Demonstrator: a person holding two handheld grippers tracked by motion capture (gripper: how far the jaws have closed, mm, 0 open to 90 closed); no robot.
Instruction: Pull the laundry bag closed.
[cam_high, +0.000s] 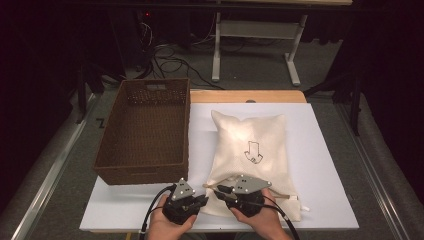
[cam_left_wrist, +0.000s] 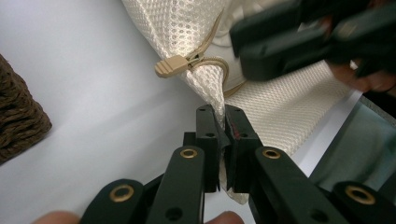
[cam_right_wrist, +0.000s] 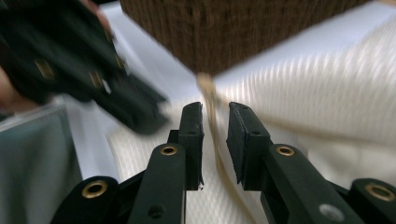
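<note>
White table (cam_high: 330, 200), brown basket (cam_high: 145, 130) at its left, mesh bag (cam_high: 252, 150) lying just right of the basket. Left gripper (cam_left_wrist: 222, 128) is clamped on the bag's near corner by the zip pull (cam_left_wrist: 169, 67). Right gripper (cam_right_wrist: 215, 122) stands narrowly parted, a tan cord (cam_right_wrist: 219, 158) running between its jaws.

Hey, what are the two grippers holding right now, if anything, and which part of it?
The left gripper pinches the mesh bag by its corner just below the zipper pull. The right gripper holds nothing; its jaws stand apart around the beige zipper.
</note>
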